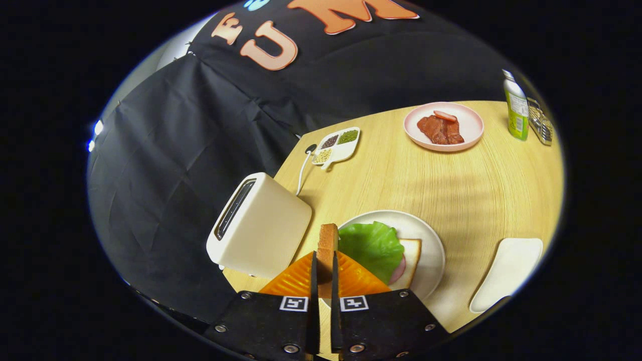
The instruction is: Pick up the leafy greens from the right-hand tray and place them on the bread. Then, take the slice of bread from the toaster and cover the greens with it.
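Note:
My gripper (324,260) is shut on a slice of bread (328,239), held on edge between the two fingers, just above the left rim of the white plate (431,240). On that plate lies a slice of bread (411,258) with a pink slice of meat and a green leaf (371,245) on top. The cream toaster (258,225) stands just left of the fingers, its slot turned away to the left. The white tray (509,273) to the right of the plate holds nothing.
At the back of the wooden table are a pink plate (469,125) with meat pieces, a green bottle (516,108), a wire rack (541,123) and a small divided dish (338,145) of grains. The toaster's white cord (302,170) runs toward that dish.

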